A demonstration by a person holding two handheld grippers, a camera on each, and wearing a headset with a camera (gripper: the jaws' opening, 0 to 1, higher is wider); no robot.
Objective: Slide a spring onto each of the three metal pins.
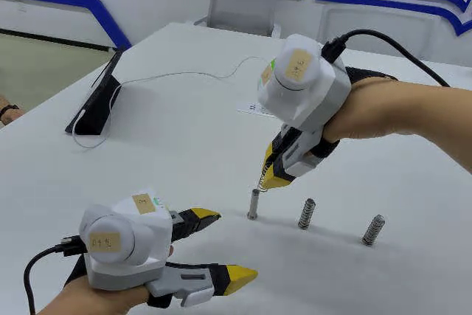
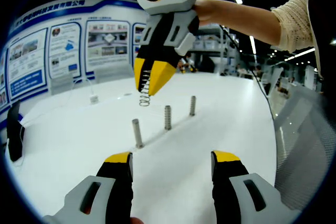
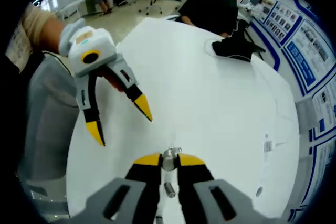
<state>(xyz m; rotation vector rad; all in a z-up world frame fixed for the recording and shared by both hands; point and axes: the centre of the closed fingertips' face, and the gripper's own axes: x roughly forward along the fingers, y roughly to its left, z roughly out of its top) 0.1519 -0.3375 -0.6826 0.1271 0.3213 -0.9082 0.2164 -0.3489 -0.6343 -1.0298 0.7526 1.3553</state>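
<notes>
The right gripper (image 1: 270,176) pinched the last spring (image 2: 145,94) by its upper coils and let it hang upright, its free end just above the bare pin (image 1: 254,204), probably so the coil could drop straight over it. At 3 to 4 o'clock of that pin stood the middle pin (image 1: 307,214) and the end pin (image 1: 374,230), each already wearing a spring. The left gripper (image 1: 232,245) hovered at 7 o'clock, jaws spread and empty, seemingly kept clear.

right gripper (image 1: 271,176) holds a spring (image 1: 262,175) above the bare pin (image 1: 254,204); left gripper (image 1: 232,245) has jaws apart.
</notes>
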